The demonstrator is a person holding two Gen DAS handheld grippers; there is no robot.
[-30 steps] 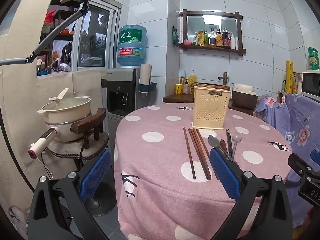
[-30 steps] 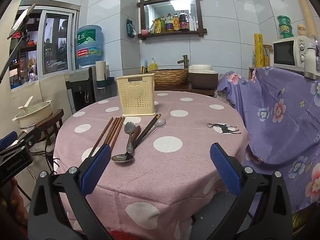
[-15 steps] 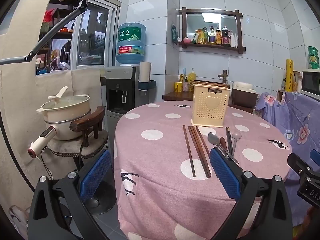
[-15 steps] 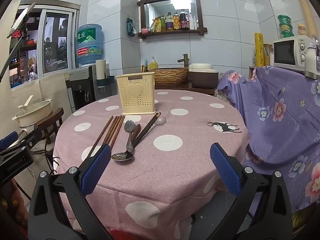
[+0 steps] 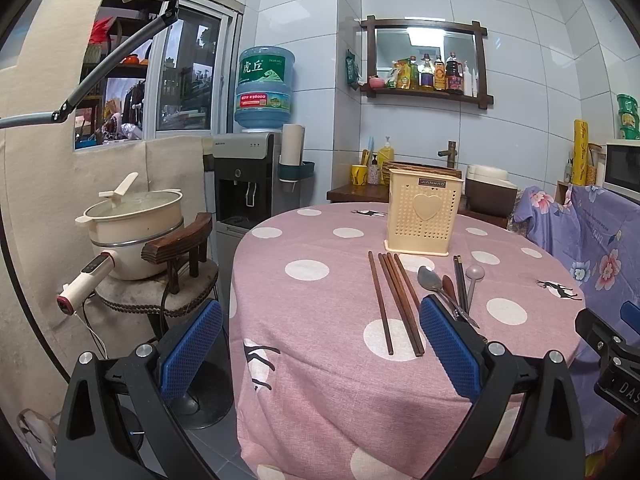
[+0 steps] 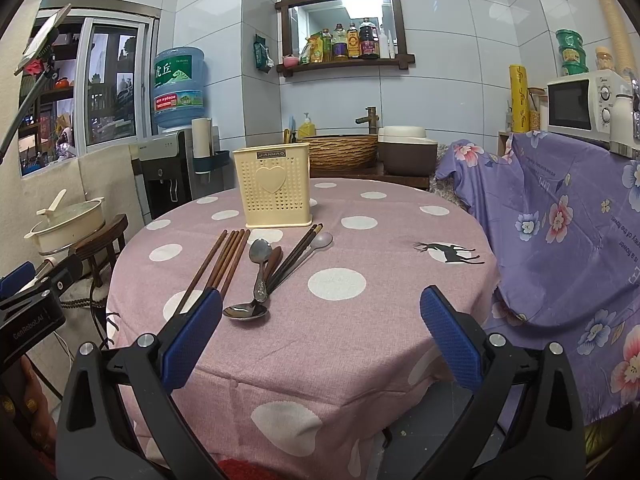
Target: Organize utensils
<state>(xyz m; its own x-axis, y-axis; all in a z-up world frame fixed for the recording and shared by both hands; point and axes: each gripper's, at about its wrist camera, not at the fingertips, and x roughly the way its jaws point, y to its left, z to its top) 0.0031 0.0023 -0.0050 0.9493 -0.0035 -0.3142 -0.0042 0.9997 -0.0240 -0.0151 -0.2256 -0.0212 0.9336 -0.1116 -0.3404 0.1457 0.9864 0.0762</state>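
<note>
A cream perforated utensil holder (image 5: 422,218) (image 6: 276,190) stands upright on the round pink polka-dot table (image 5: 320,320) (image 6: 360,320). In front of it lie several brown chopsticks (image 5: 394,300) (image 6: 224,260), steel spoons (image 5: 430,280) (image 6: 256,264), a dark chopstick pair (image 6: 298,252) and a pale spoon (image 5: 473,276) (image 6: 322,242). My left gripper (image 5: 320,344) is open and empty at the table's near-left edge. My right gripper (image 6: 320,328) is open and empty above the near edge.
A stool with a cream pot (image 5: 132,224) stands left of the table, a water dispenser (image 5: 248,176) behind it. A purple floral cloth (image 6: 560,240) covers furniture at the right. A sink counter (image 6: 344,152) is behind the table.
The left view has drifted slightly; the table and utensils sit a little higher and further in frame. The right view is almost unchanged. Both grippers stay open.
</note>
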